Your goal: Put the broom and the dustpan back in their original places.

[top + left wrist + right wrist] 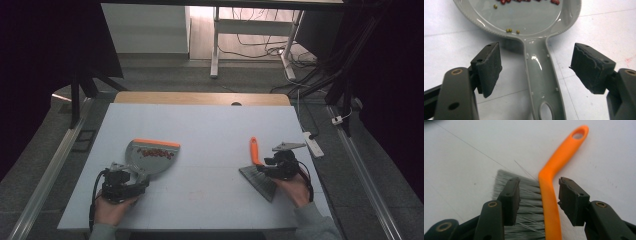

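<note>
Dustpan [152,156]: I see it lying left of centre on the white table [210,130], handle toward me, orange lip away.
Contents: red beans [156,152]; a few green ones [510,30]; pan cut off in the left gripper view.
Left gripper [535,66]: spread, straddling the handle, untouching.
Brush [550,195]: flat, right of centre, orange handle pointing away.
Right gripper [539,200]: spread astride it.

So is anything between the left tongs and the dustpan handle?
Nothing visible. The left tongs stand open astride the grey dustpan handle, bare white table on both sides; the beans lie up in the pan.
</note>
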A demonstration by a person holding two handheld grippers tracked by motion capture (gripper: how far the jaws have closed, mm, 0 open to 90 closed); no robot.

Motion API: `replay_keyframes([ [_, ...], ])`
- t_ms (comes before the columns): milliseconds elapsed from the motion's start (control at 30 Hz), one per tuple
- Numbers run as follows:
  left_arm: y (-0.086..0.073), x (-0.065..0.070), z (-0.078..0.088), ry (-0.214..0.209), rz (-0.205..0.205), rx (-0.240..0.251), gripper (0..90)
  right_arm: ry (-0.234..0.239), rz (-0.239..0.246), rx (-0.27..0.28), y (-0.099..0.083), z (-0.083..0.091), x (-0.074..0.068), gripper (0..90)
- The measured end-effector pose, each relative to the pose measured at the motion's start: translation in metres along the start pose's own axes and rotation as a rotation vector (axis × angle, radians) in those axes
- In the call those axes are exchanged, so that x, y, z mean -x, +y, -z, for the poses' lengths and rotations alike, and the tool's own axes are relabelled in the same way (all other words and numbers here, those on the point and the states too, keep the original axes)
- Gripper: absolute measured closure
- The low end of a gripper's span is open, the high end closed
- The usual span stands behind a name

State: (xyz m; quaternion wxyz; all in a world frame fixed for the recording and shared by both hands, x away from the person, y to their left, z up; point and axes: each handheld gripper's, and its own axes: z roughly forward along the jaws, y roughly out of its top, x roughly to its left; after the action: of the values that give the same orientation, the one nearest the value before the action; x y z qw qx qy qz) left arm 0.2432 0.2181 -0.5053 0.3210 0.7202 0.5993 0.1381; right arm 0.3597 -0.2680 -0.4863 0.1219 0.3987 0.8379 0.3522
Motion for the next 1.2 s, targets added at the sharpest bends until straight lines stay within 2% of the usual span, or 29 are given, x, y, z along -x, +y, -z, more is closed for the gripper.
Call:
replay_keyframes([
  [67,0.002,0.002,0.004,-0.004,-0.042,0.014,27.1,0.017,0.017,0.018,0.001,0.002,-0.003,52.1],
  [133,0.005,0.003,0.008,-0.042,-0.078,0.040,28.9,0.033,0.038,0.027,0.002,0.003,-0.005,52.3],
  [233,0.009,0.003,0.009,-0.108,-0.109,0.058,29.2,0.055,0.073,0.040,0.002,0.003,-0.009,52.3],
  [333,0.014,0.005,0.004,-0.166,-0.141,0.056,29.8,0.080,0.102,0.051,0.002,0.003,-0.014,52.3],
  [567,0.027,0.007,-0.015,-0.249,-0.232,0.028,29.8,0.093,0.179,0.080,0.001,0.003,-0.025,52.5],
  [700,0.026,0.008,-0.019,-0.276,-0.278,0.012,29.8,0.094,0.181,0.095,-0.003,0.002,-0.029,52.7],
  [767,0.024,0.008,-0.017,-0.289,-0.285,0.021,29.7,0.098,0.178,0.093,-0.006,0.001,-0.030,52.7],
  [933,0.020,0.013,-0.013,-0.290,-0.317,0.040,29.8,0.086,0.209,0.094,-0.014,0.001,-0.033,52.7],
  [1200,0.014,0.018,-0.013,-0.282,-0.318,0.034,29.9,0.091,0.203,0.140,-0.017,0.008,-0.029,52.7],
])
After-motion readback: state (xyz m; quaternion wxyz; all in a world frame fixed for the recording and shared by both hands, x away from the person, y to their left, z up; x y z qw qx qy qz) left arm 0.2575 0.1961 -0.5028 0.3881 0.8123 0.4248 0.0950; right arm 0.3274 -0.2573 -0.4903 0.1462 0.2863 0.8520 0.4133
